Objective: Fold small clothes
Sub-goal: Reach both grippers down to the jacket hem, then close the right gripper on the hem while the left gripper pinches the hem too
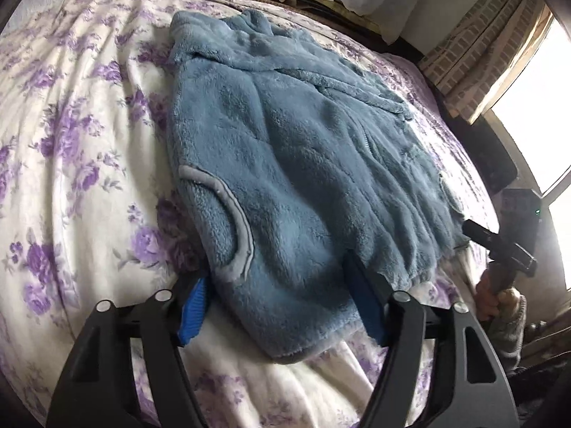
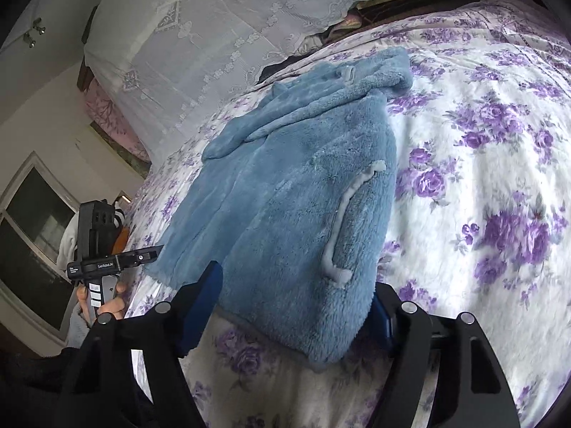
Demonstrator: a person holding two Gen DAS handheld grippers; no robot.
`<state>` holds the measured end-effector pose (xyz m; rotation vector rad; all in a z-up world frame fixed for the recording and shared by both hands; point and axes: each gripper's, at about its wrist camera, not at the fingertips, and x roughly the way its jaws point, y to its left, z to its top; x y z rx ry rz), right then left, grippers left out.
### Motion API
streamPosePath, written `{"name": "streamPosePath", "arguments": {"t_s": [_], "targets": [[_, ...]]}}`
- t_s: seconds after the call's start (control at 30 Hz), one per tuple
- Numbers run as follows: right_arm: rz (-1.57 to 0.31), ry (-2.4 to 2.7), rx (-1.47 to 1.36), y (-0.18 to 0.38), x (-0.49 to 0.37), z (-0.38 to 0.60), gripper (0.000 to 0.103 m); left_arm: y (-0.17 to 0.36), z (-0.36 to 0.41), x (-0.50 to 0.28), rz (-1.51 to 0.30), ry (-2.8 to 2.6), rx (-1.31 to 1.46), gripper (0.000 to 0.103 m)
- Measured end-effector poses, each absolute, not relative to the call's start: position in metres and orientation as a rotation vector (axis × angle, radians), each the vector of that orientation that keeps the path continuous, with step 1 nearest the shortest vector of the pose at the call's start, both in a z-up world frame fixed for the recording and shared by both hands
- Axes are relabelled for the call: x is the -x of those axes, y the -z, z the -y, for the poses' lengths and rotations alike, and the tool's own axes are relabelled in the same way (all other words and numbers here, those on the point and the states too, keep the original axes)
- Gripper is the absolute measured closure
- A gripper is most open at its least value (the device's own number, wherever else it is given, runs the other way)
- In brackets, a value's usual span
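A small blue fleece jacket lies spread on the floral bedspread, hood at the far end, sleeves folded across the body. It also shows in the right wrist view. My left gripper is open, its blue-padded fingers astride the near hem corner by a grey-trimmed pocket. My right gripper is open too, fingers astride the other near hem corner beside a pocket trim. Each gripper shows in the other's view: the right, the left. Neither pinches the cloth.
The white bedspread with purple flowers covers the bed. A lace-covered pile lies at the head. A window with a curtain is to the right, a dark window or cabinet to the left.
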<state>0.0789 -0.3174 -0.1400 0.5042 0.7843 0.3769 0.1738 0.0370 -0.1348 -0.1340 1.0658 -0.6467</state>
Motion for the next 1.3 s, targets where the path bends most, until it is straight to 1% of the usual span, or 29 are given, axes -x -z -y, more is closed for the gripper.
{"name": "streamPosePath", "arguments": {"t_s": [0.03,0.17,0.23,0.27,0.3,0.33,0.4,0.47,0.57,0.6,0.63,0.67,0.7,0.73,0.8,0.93,1.3], "targets": [[-0.795,-0.37,-0.51,0.14,-0.083,0.317,0.028,0.134,-0.035,-0.178,-1.071,0.653,0.132,0.028],[-0.809,-0.358,-0.501,0.137,-0.095,0.314,0.029,0.135,-0.03,-0.197,-1.084,0.647,0.171,0.029],[-0.807,-0.351,-0.499,0.137,-0.094,0.313,0.032,0.135,-0.029,-0.192,-1.076,0.641,0.152,0.037],[-0.805,-0.353,-0.503,0.138,-0.092,0.314,0.038,0.135,-0.029,-0.187,-1.069,0.642,0.134,0.039],[-0.806,-0.35,-0.512,0.139,-0.09,0.316,0.045,0.134,-0.029,-0.182,-1.065,0.649,0.127,0.044],[-0.809,-0.35,-0.52,0.141,-0.088,0.318,0.048,0.133,-0.029,-0.177,-1.059,0.661,0.119,0.049],[-0.81,-0.359,-0.533,0.143,-0.084,0.321,0.055,0.133,-0.03,-0.172,-1.055,0.668,0.106,0.053],[-0.813,-0.368,-0.526,0.144,-0.081,0.32,0.056,0.134,-0.03,-0.171,-1.055,0.669,0.105,0.056],[-0.816,-0.366,-0.516,0.144,-0.081,0.319,0.057,0.136,-0.032,-0.175,-1.068,0.672,0.126,0.056],[-0.814,-0.361,-0.521,0.144,-0.082,0.32,0.064,0.136,-0.033,-0.175,-1.069,0.673,0.132,0.056],[-0.812,-0.354,-0.529,0.145,-0.081,0.321,0.072,0.136,-0.033,-0.175,-1.067,0.669,0.132,0.061],[-0.809,-0.355,-0.538,0.146,-0.08,0.323,0.085,0.135,-0.034,-0.174,-1.059,0.656,0.127,0.067],[-0.796,-0.352,-0.551,0.146,-0.078,0.325,0.087,0.134,-0.033,-0.172,-1.05,0.65,0.122,0.078],[-0.779,-0.344,-0.554,0.144,-0.076,0.326,0.088,0.133,-0.033,-0.171,-1.043,0.649,0.118,0.085],[-0.752,-0.334,-0.546,0.139,-0.073,0.326,0.089,0.128,-0.034,-0.169,-1.02,0.634,0.108,0.089],[-0.727,-0.347,-0.558,0.131,-0.073,0.328,0.089,0.117,-0.04,-0.164,-0.982,0.627,0.105,0.089],[-0.707,-0.379,-0.604,0.118,-0.086,0.336,0.089,0.11,-0.042,-0.173,-0.983,0.61,0.103,0.089]]}}
